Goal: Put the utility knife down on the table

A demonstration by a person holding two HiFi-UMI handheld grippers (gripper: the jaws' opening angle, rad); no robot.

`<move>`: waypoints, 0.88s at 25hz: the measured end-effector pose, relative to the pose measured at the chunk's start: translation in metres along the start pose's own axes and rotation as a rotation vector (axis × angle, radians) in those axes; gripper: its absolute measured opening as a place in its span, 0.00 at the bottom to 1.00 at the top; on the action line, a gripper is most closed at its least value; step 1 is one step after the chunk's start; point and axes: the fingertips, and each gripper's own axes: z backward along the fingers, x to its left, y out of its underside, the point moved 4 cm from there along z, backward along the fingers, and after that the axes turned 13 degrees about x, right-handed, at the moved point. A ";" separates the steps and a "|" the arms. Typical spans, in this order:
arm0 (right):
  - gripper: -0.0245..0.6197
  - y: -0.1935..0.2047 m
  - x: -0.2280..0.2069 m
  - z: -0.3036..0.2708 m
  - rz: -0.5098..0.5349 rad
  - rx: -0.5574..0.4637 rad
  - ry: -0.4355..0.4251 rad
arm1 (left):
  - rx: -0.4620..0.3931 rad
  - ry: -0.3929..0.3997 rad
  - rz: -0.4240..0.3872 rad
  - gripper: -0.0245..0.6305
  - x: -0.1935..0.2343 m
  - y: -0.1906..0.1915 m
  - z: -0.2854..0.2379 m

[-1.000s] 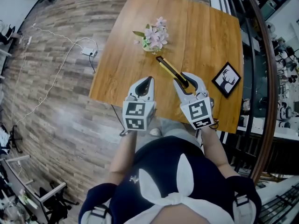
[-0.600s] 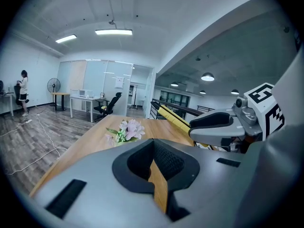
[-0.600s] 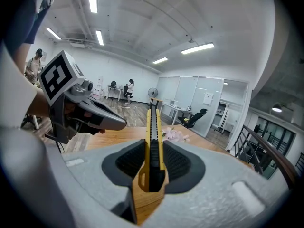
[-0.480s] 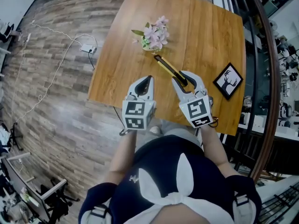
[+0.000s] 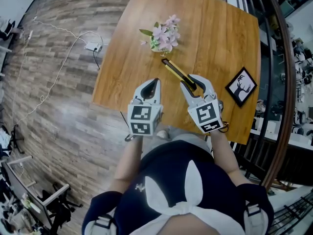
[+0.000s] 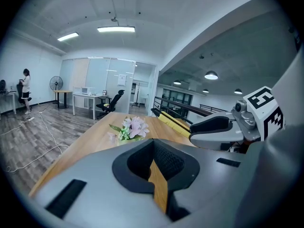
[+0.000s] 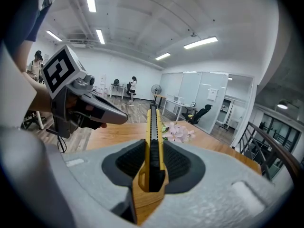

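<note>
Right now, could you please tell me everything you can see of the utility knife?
The utility knife is long and slim, yellow with a black strip along its middle. The right gripper clamps its rear end; the rest points ahead toward the flowers, over the wooden table. Whether a blade is out cannot be told.

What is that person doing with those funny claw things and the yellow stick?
A person holds a gripper in each hand over a wooden table. The right gripper is clamped on a yellow utility knife, which points toward the pink flowers. The left gripper is shut and empty beside it. The knife has not yet been let go. A small framed picture lies off to the right.
</note>
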 end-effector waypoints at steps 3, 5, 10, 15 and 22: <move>0.22 0.002 -0.001 -0.005 0.004 0.010 -0.007 | 0.004 -0.004 0.004 0.05 0.003 0.000 -0.003; 0.22 0.003 -0.002 -0.008 0.011 0.023 -0.008 | 0.007 -0.005 0.006 0.05 0.004 -0.001 -0.005; 0.22 0.005 -0.005 -0.016 0.024 0.036 -0.016 | 0.015 -0.008 0.012 0.05 0.008 0.000 -0.012; 0.22 0.007 -0.004 -0.024 0.023 0.040 -0.033 | 0.025 -0.011 0.018 0.05 0.012 0.002 -0.017; 0.22 0.011 -0.006 -0.031 0.034 0.066 -0.047 | 0.034 -0.015 0.026 0.05 0.016 0.002 -0.022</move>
